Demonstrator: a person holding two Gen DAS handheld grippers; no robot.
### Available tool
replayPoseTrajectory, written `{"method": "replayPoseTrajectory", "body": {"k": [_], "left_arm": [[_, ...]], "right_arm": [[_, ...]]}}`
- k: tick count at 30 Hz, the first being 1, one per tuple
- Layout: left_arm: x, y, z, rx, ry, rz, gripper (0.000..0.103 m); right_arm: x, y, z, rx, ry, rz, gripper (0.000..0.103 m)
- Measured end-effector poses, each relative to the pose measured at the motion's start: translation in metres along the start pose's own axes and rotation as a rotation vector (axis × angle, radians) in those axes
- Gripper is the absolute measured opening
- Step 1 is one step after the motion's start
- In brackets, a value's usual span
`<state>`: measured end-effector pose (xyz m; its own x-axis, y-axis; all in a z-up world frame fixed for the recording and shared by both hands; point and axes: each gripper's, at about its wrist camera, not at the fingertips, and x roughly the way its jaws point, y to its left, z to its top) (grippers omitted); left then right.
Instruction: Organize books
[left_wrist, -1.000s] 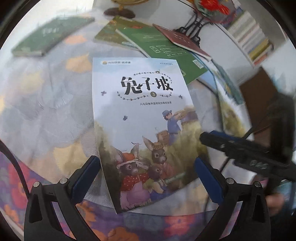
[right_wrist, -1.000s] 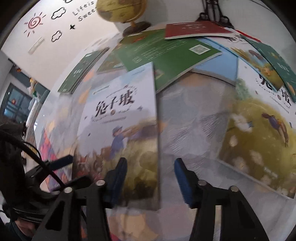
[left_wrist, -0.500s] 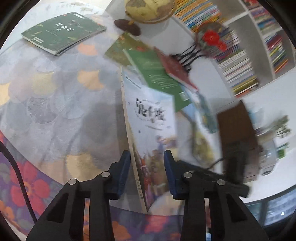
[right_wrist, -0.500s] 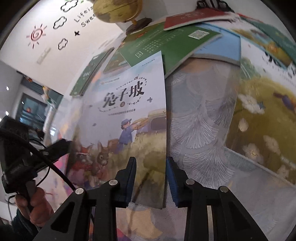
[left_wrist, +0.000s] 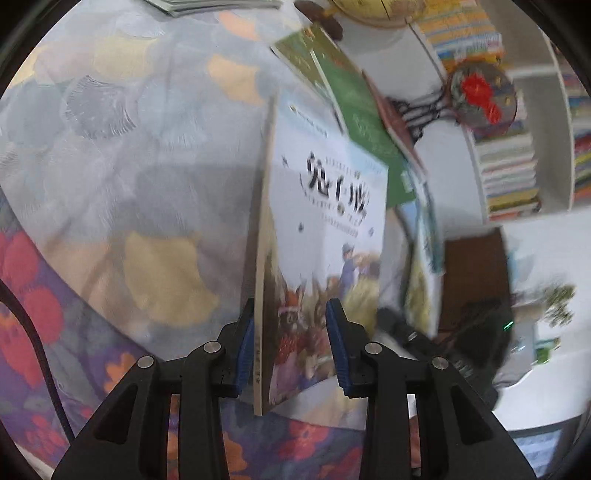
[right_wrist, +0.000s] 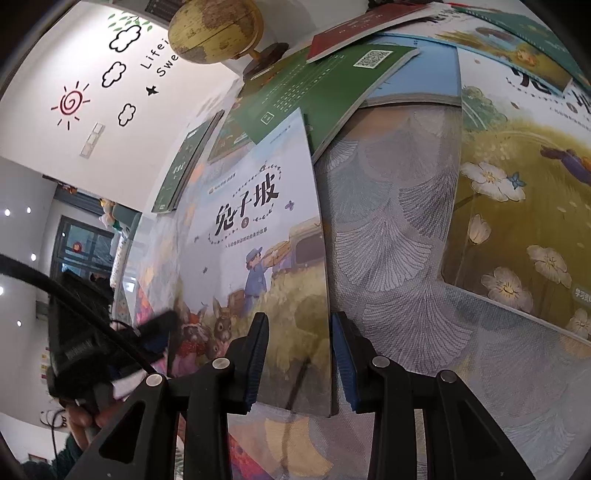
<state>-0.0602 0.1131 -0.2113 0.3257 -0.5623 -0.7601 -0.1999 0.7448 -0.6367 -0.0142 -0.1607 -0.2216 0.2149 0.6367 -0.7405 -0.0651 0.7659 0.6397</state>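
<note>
Both grippers, L & R, narrowed onto near edge of rabbit book, tipped up off tablecloth; task barely begun w/ other books scattered far side, unsorted.

The rabbit book lies before overlapping books, globe behind.

Your left gripper points steeply down, jaws just closed in narrow on the rabbit book at its spine edge. Your right gripper angles down too, its jaws having just closed on the opposite edge.
</note>
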Motion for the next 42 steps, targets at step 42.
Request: {"method": "replayPoseTrajectory", "body": {"k": [42], "left_arm": [[-0.025, -0.08, 0.046, 0.29, 0.032, -0.066, 0.014]], "right_arm": [[-0.053, 0.082, 0.019, -0.37, -0.116, -0.135, 0.019]]}}
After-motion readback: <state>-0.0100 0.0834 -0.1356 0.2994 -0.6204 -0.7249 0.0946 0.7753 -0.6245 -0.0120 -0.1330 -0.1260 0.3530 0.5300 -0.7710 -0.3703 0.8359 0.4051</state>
